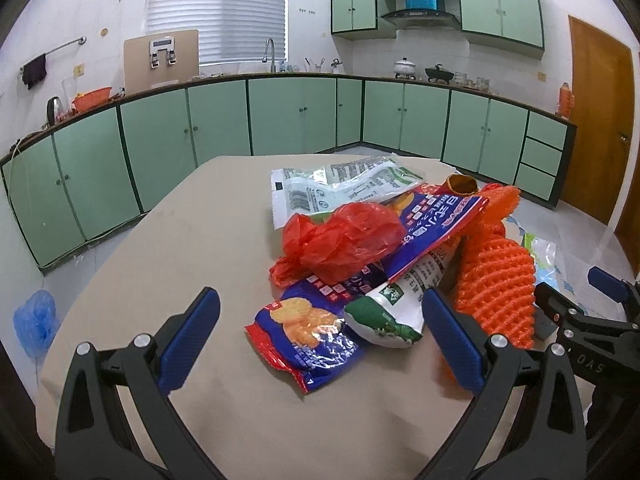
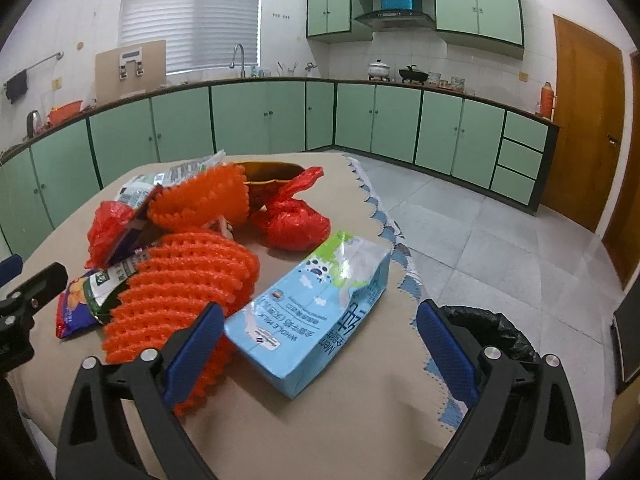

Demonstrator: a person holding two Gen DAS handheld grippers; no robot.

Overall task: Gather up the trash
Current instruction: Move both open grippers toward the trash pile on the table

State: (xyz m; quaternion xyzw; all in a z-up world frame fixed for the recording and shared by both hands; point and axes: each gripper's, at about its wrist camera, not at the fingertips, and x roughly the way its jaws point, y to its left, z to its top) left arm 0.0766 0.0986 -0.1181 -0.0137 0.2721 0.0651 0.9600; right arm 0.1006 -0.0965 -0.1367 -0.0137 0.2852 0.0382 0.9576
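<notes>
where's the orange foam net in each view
Left wrist: orange foam net at right of the pile, just beyond the right fingertip.
Right wrist: the net at left centre, beside the milk carton, partly behind the left fingertip.
Shared landmark: the range hood under the upper cabinets.
</notes>
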